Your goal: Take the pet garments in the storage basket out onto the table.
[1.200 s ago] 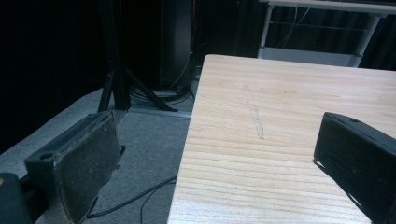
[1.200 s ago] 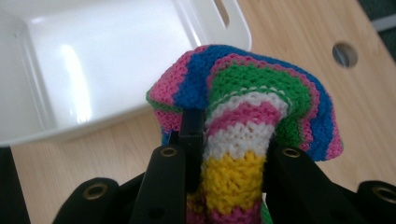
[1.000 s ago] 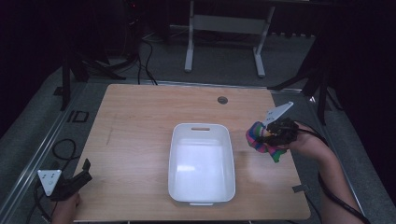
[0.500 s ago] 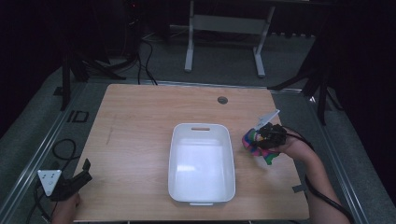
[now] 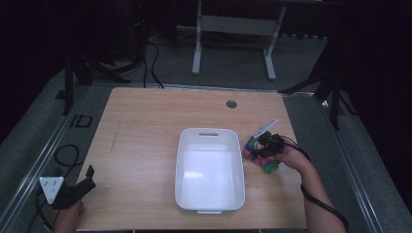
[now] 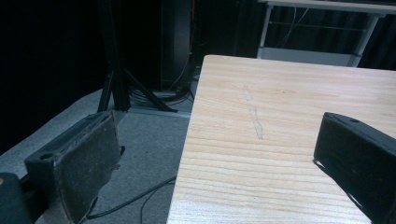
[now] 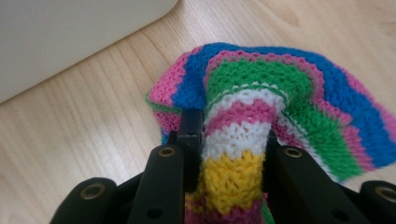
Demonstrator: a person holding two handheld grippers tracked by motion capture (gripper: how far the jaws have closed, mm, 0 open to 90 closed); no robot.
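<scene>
Where the light wooden table (image 5: 145, 141) stands on grey carpet in a dark room, a white tub (image 5: 210, 170) sits at its middle. The right hand-held gripper (image 7: 231, 135) is clamped on a fold of a striped knitted cloth (image 7: 261, 93), which bunches past its tips onto the wood just right of the tub. The left hand-held gripper (image 6: 219, 154) hangs at the near left corner, jaws wide apart and empty.

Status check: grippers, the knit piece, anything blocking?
Right gripper shut on striped knit cloth, low beside white bin. Left gripper open, idle at table corner. Nothing blocking.
</scene>
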